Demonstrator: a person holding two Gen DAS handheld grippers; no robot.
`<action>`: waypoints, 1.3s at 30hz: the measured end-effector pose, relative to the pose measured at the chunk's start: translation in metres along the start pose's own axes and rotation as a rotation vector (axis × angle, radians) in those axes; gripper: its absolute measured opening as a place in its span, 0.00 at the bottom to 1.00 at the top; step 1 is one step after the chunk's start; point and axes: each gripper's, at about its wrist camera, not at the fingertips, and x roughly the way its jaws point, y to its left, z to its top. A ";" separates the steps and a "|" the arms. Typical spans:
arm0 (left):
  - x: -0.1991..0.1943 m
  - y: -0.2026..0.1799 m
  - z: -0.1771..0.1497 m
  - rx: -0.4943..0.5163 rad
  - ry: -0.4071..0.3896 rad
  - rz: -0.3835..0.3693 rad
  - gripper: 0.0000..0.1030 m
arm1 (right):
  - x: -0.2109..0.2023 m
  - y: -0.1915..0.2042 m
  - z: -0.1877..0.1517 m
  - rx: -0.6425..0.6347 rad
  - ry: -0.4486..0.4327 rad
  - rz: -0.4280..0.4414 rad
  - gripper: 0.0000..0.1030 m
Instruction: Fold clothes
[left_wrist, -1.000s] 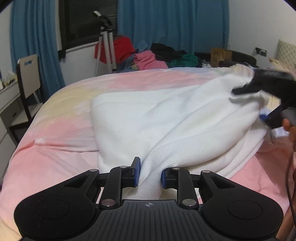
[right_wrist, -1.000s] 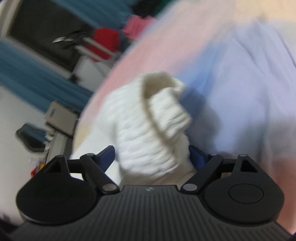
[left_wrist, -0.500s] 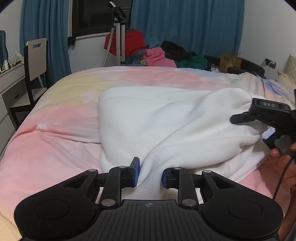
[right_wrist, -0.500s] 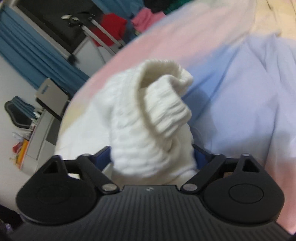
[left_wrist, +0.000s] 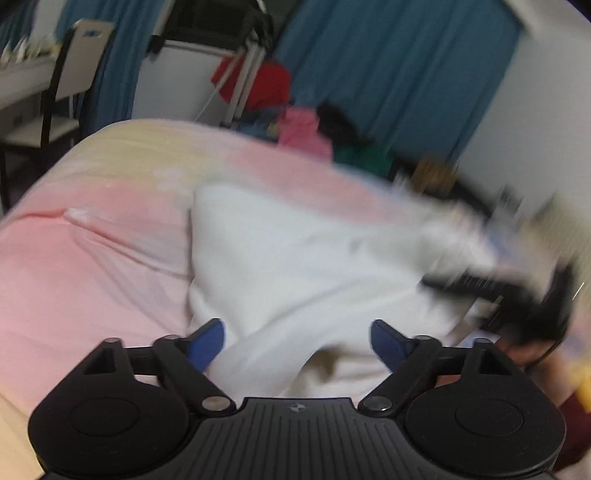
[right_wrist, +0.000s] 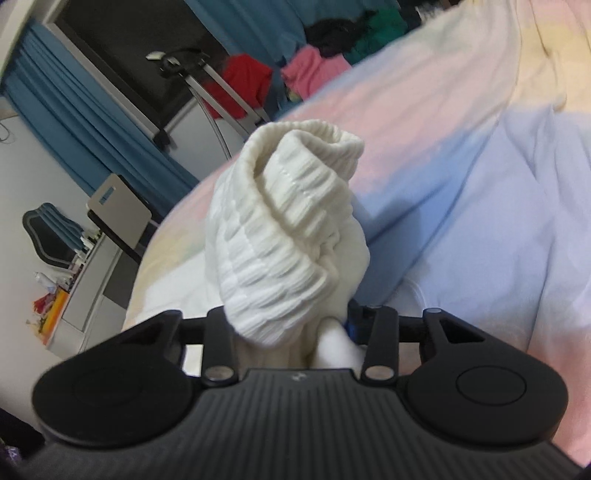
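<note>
Fingers of my left gripper (left_wrist: 297, 341) stand spread wide, blue pads (left_wrist: 207, 345) to either side of a fold of the white sweater (left_wrist: 295, 258) without clamping it. My right gripper (right_wrist: 295, 325) has its fingers drawn in, pinching the sweater's ribbed cuff (right_wrist: 284, 229), which bunches upward just ahead of them. Beyond both pairs of fingers, the garment lies on the pink-and-blue bedspread (left_wrist: 92, 266). Farther off, past the bed's edge, I see a clothes pile (right_wrist: 314, 70), a chair (left_wrist: 70, 77) and blue curtains (left_wrist: 388, 74).
</note>
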 end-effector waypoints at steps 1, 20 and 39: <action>-0.006 0.007 0.002 -0.055 -0.027 -0.038 0.95 | 0.000 0.002 0.001 -0.004 -0.011 0.002 0.40; 0.054 0.056 -0.013 -0.367 0.023 0.029 0.82 | 0.001 0.011 -0.005 -0.054 -0.055 -0.016 0.40; 0.077 0.068 -0.026 -0.480 0.129 -0.029 0.81 | 0.011 -0.022 -0.018 0.139 -0.002 -0.054 0.42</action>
